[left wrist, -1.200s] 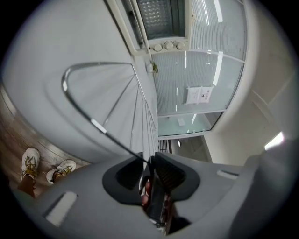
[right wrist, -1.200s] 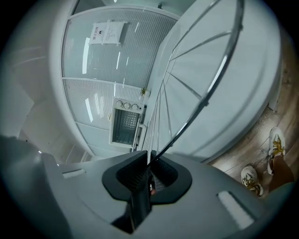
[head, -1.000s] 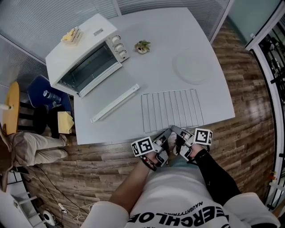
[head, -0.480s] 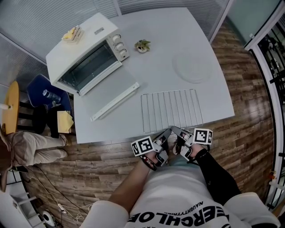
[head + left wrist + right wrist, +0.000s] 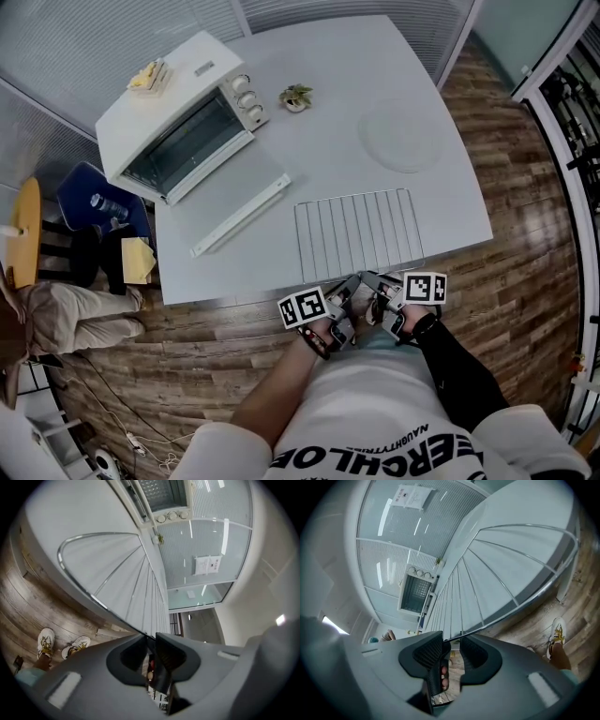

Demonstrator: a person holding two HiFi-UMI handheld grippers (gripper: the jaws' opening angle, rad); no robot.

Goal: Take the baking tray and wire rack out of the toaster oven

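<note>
The wire rack (image 5: pixel 356 230) lies flat on the grey table, its near rim at the table's front edge. My left gripper (image 5: pixel 349 283) is shut on that near rim wire, which runs in between its pads (image 5: pixel 151 637). My right gripper (image 5: pixel 373 281) is just beside it at the same rim. Its jaws are opening, and the rim wire (image 5: pixel 501 569) sits in the gap (image 5: pixel 452 644) with the pads off it. The white toaster oven (image 5: pixel 178 117) stands at the far left with its door (image 5: pixel 220 202) folded down. No baking tray is clearly visible.
A pale round plate (image 5: pixel 401 139) lies at the far right of the table, and a small potted plant (image 5: pixel 295 97) stands beside the oven. A yellow item (image 5: pixel 150 75) rests on the oven's top. A chair with a blue bag (image 5: pixel 94 202) stands left of the table.
Both grippers have stayed at the rack's near rim and dipped slightly. The rack and the oven have not moved.
</note>
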